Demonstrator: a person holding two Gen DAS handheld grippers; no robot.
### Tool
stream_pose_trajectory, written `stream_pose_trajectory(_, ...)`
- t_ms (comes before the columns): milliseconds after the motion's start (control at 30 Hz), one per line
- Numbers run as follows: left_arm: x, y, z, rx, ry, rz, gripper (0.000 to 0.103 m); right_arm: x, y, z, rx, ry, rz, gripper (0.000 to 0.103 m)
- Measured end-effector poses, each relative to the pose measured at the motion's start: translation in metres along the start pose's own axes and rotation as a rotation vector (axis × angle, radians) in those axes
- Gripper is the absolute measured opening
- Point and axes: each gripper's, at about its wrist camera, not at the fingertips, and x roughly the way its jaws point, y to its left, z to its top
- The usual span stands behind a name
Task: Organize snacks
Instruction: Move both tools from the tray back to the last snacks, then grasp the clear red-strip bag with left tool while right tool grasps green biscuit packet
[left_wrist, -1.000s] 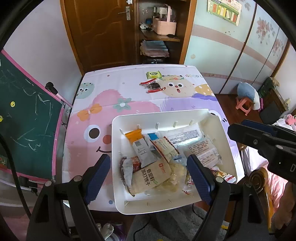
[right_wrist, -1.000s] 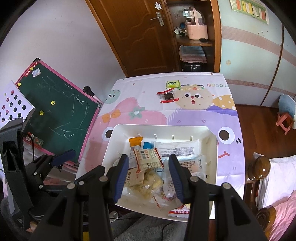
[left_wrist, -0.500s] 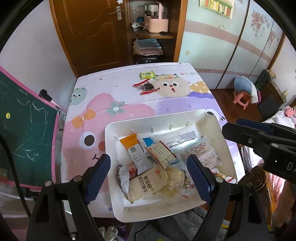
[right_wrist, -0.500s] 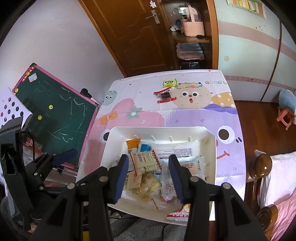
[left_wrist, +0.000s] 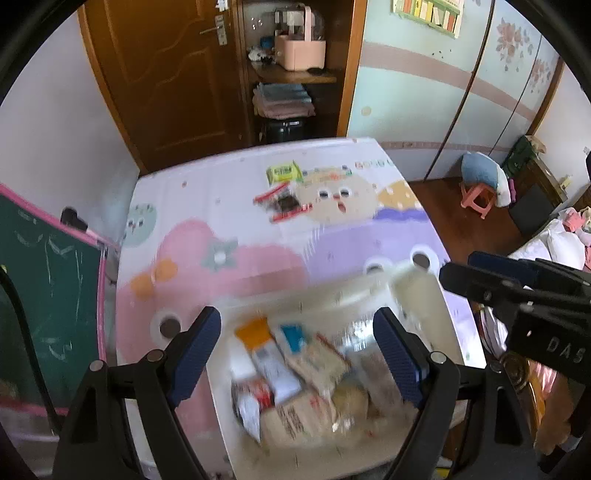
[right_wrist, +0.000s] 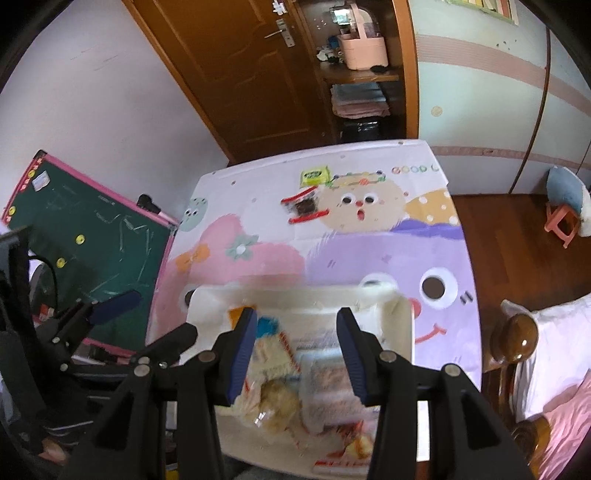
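Right gripper (left_wrist: 546, 295) body: white letters "DAS" were legible.
Tablecloth (right_wrist: 413, 169) far edge: coloured letters read "GOOD".
Snack packets (left_wrist: 295, 369) in tray: print was too blurred to read.

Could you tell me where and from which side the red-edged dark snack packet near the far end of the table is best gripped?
Probably across the dark middle of the red-edged packet, coming straight down from above. It lies flat on the tablecloth, apart from the green packet, so nothing crowds it. Its red sealed ends look thin and flat, a poorer hold.
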Motion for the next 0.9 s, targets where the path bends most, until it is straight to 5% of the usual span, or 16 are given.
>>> stream_pose_trajectory(267,0.042,0.014,0.085,-0.026,-0.041,-0.008,0.086,0.032,-0.023,0.078,0.001,-0.049,-0.092,0.045)
stream_pose_trajectory(533,0.15,0.038,0.147,-0.16,0.066,-0.012,0.086,0.106,-0.07,0.155,0.092,-0.018,-0.091,0.05)
stream_pose_trajectory(900,0.294,0.06,0.141,-0.416,0.253,-0.016,0.086,0.215,-0.092,0.187,0.157,0.107,-0.055,0.054)
